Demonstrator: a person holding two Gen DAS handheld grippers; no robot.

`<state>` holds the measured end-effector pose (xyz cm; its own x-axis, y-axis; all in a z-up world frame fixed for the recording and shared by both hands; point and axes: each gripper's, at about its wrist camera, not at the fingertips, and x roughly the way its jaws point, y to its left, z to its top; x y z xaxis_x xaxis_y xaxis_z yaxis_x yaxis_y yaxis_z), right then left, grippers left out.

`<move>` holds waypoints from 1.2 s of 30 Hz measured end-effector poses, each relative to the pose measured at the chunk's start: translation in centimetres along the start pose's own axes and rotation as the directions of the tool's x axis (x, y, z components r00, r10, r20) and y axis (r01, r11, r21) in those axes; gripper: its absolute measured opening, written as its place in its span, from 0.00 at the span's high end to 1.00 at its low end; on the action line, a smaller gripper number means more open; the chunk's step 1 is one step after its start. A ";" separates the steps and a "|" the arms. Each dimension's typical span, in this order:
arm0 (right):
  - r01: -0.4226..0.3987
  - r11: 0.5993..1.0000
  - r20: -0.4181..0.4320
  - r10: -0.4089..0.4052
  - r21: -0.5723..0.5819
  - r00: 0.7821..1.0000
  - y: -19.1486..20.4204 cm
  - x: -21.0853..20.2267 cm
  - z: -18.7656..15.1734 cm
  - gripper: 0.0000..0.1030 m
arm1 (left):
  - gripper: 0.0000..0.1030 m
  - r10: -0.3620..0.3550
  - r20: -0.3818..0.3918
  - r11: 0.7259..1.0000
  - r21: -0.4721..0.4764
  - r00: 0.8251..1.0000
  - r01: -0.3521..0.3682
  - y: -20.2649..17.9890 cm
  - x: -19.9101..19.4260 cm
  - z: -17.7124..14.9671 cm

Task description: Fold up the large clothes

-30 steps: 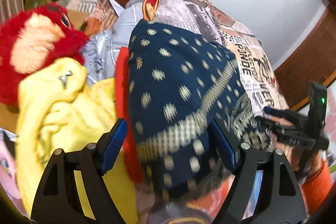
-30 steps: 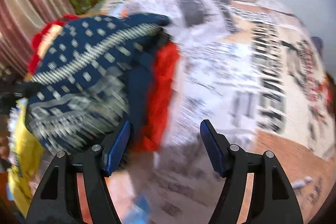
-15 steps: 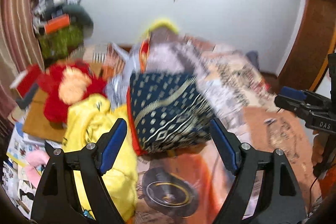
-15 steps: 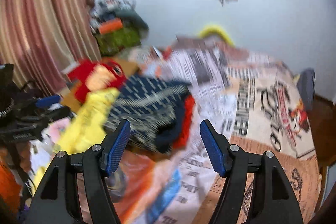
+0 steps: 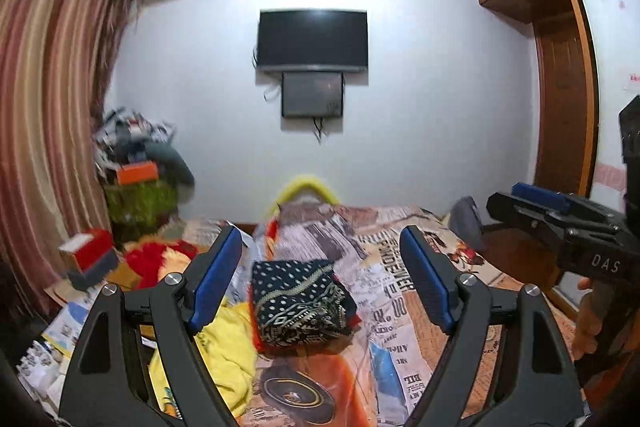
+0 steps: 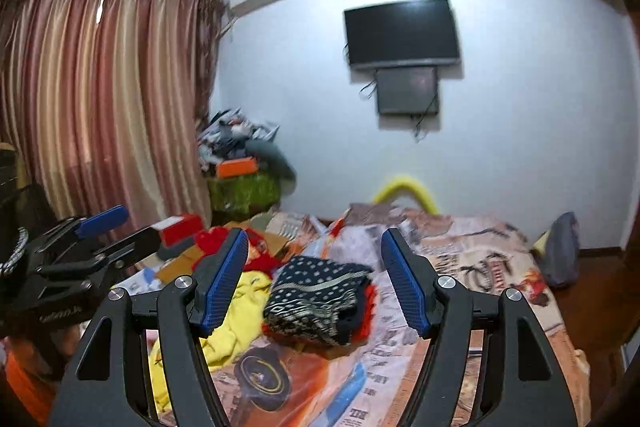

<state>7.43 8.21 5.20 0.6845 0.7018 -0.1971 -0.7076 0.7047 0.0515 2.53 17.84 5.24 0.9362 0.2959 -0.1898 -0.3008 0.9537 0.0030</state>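
Observation:
A folded navy garment with pale dots and patterned bands [image 5: 300, 301] lies on the bed, on top of an orange-red cloth; it also shows in the right wrist view [image 6: 320, 297]. My left gripper [image 5: 320, 281] is open and empty, held well back from it and above the bed. My right gripper [image 6: 314, 281] is open and empty too, also pulled back. The right gripper shows at the right edge of the left wrist view [image 5: 560, 223]. The left gripper shows at the left of the right wrist view [image 6: 84, 247].
A crumpled yellow garment [image 5: 224, 351] lies left of the navy one. A red plush toy [image 5: 156, 261] and boxes sit beyond it. The bed has a newspaper-print cover [image 5: 404, 275]. A curtain [image 6: 100, 107], a wall TV [image 5: 312, 39] and a wooden wardrobe [image 5: 560, 87] surround the bed.
Both grippers have pulled back and up from close to the folded navy garment, which now lies farther off on the bed. Both stay open.

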 end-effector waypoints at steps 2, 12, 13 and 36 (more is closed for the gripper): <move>0.016 1.000 0.011 -0.016 0.009 1.000 0.1 -0.8 -0.3 0.28 | 0.21 0.040 0.046 0.999 0.010 0.998 -0.041 -0.8 -1.9 -0.5; 0.090 0.996 0.020 -0.090 -0.004 0.996 1.0 -1.9 -2.0 0.00 | 0.03 0.066 0.046 0.994 -0.091 0.997 -0.062 -0.4 -4.9 -2.3; 0.086 0.996 0.009 -0.086 0.003 0.996 0.9 -1.7 -2.0 0.00 | 0.02 0.067 0.044 0.994 -0.090 0.997 -0.063 -0.4 -5.1 -2.4; 0.097 0.995 -0.008 -0.097 0.030 0.995 0.9 -2.9 -2.7 0.00 | 0.01 0.072 -0.001 0.992 -0.108 0.997 -0.072 0.3 -5.0 -3.4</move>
<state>4.38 6.54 3.13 0.7482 0.6295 -0.2094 -0.6325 0.7721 0.0612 -2.84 16.46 2.84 0.9118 0.3640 -0.1900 -0.3853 0.9185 -0.0894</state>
